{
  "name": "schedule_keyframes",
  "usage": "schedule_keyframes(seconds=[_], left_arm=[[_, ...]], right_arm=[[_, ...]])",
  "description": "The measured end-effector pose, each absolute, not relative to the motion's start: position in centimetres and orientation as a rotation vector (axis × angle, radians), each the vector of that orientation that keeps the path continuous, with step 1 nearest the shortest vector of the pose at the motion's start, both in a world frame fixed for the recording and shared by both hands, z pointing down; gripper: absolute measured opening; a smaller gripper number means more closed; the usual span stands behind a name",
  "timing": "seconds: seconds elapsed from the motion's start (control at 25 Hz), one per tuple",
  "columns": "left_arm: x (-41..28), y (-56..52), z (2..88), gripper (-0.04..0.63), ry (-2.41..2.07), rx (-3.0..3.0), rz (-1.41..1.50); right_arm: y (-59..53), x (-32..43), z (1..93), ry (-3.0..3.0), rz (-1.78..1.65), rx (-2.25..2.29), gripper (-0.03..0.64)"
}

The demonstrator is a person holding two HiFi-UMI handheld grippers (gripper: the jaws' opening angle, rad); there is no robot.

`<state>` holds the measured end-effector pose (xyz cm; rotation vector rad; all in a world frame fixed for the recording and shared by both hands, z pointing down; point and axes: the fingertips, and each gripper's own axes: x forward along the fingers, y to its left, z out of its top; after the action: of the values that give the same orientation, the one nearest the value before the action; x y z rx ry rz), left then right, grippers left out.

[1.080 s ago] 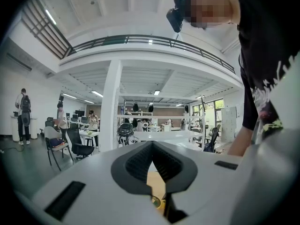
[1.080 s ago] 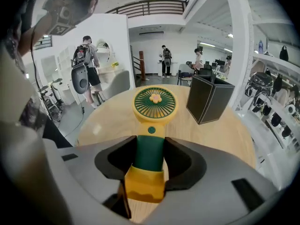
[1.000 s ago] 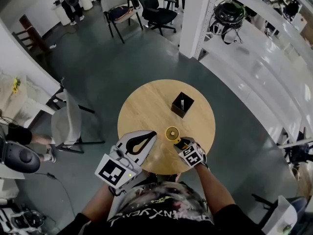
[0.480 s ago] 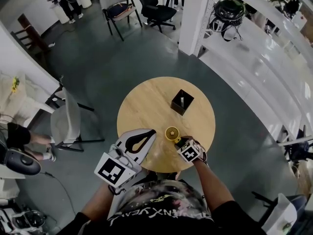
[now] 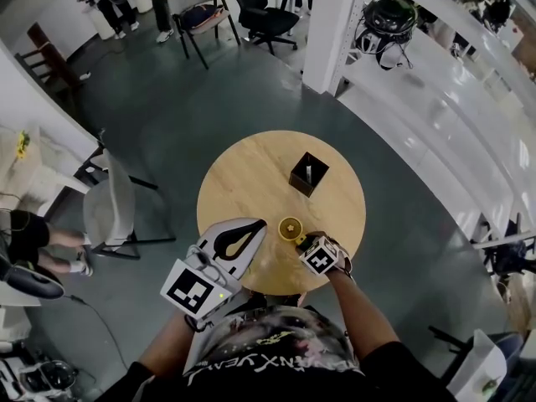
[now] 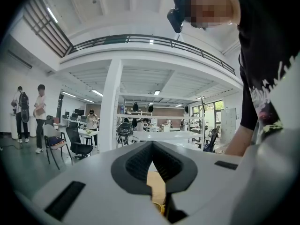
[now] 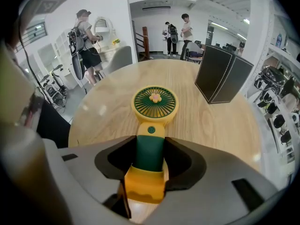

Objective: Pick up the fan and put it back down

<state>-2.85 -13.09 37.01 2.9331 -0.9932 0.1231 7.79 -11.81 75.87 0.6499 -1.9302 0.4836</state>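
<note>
right gripper (image 7: 151,149) is clamped on the fan (image 7: 154,104) at its green handle; fan head projects ahead of the jaws, over the table (image 7: 220,125). left gripper (image 6: 152,146) jaws together, empty.

The fan (image 5: 291,227) is at the near side of the round table (image 5: 243,166), with its handle between the jaws of the right gripper (image 5: 306,241). The left gripper (image 5: 258,229) is just left of it. The box (image 5: 308,174) stands farther back, a bit right. A chair (image 5: 109,212) stands left of the table.
</note>
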Motion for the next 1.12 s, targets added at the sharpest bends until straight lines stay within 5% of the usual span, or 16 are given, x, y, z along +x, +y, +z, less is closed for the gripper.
schedule_keyframes(seconds=[1.12], left_arm=[[-2.64, -13.13, 37.47, 0.017, -0.985, 2.928, 0.152]], right_arm=[[-11.84, 7.76, 75.73, -1.934, 0.47, 0.676, 0.198]])
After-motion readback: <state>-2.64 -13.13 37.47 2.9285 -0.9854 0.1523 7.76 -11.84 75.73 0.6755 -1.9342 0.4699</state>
